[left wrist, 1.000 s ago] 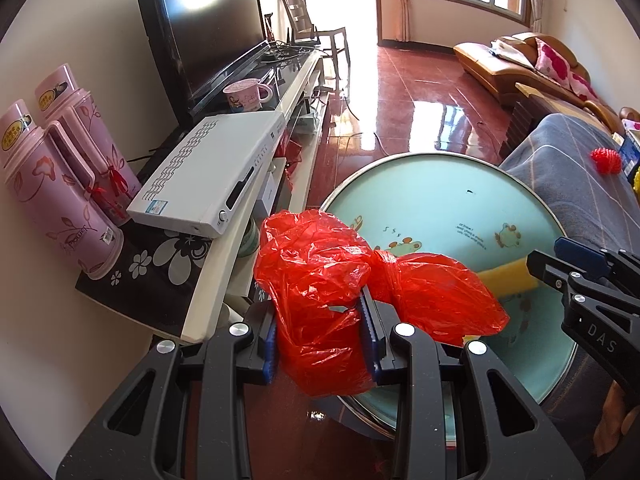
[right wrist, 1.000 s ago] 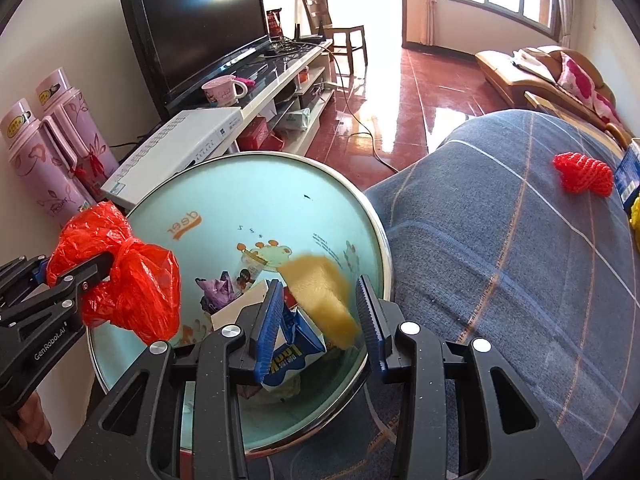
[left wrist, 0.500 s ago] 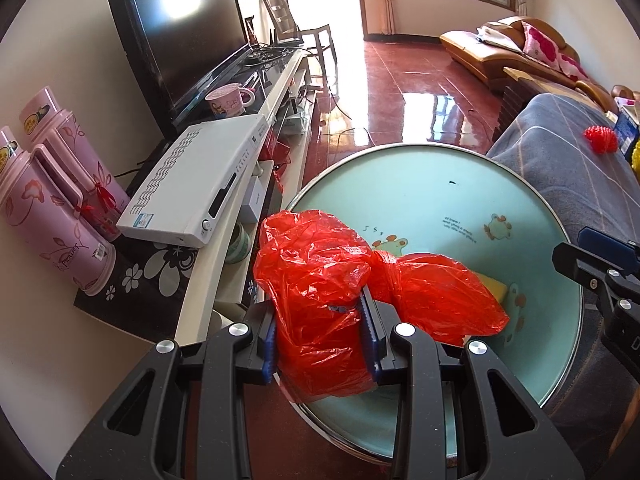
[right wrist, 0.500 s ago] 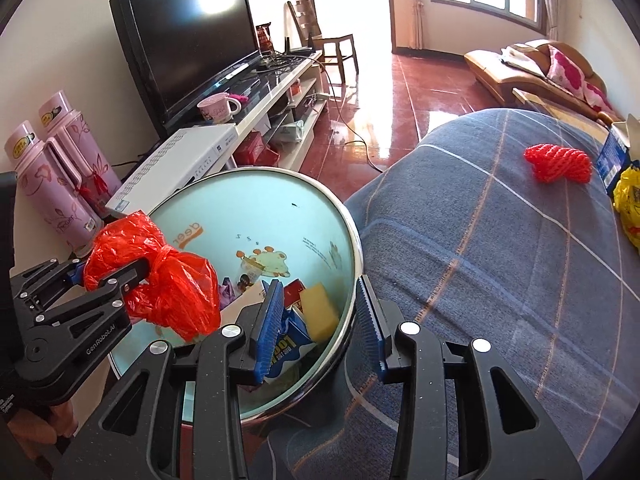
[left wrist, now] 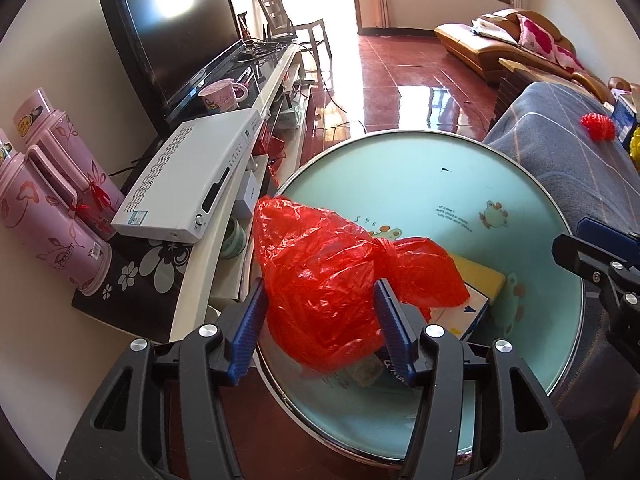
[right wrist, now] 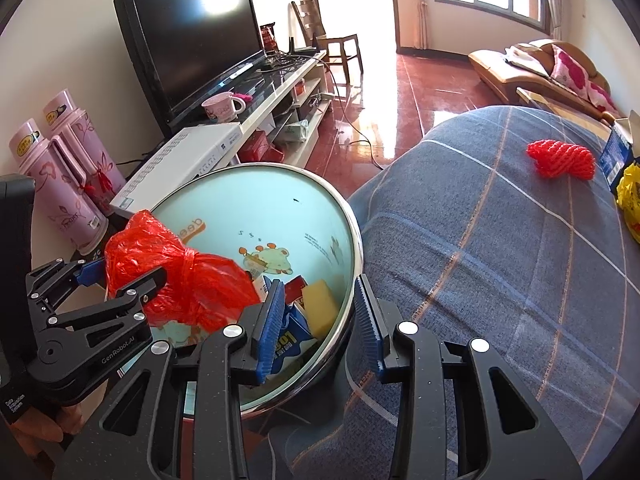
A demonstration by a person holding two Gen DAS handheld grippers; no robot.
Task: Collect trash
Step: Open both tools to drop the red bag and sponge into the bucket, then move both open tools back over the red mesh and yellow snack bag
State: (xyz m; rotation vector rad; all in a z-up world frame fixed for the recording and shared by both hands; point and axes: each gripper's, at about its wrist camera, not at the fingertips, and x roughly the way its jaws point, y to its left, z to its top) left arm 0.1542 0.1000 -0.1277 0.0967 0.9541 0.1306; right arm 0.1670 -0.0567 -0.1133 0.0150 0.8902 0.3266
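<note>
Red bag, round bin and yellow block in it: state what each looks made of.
Red bag: thin plastic film, glossy, crinkled, knotted at the neck. Round bin: likely metal; shiny silver rim, pale green printed cartoon lining inside, possibly paint or enamel. Yellow block: probably sponge or foam, matte with soft edges; hard to confirm.

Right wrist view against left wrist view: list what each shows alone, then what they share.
Only the right wrist view shows the right gripper with open jaws straddling the bin rim, and a yellow bag on the blue blanket.

Only the left wrist view shows the left gripper head-on, jaws opening around the red bag.

Both show the bin, red bag, yellow sponge, blanket, TV and pink flasks.
</note>
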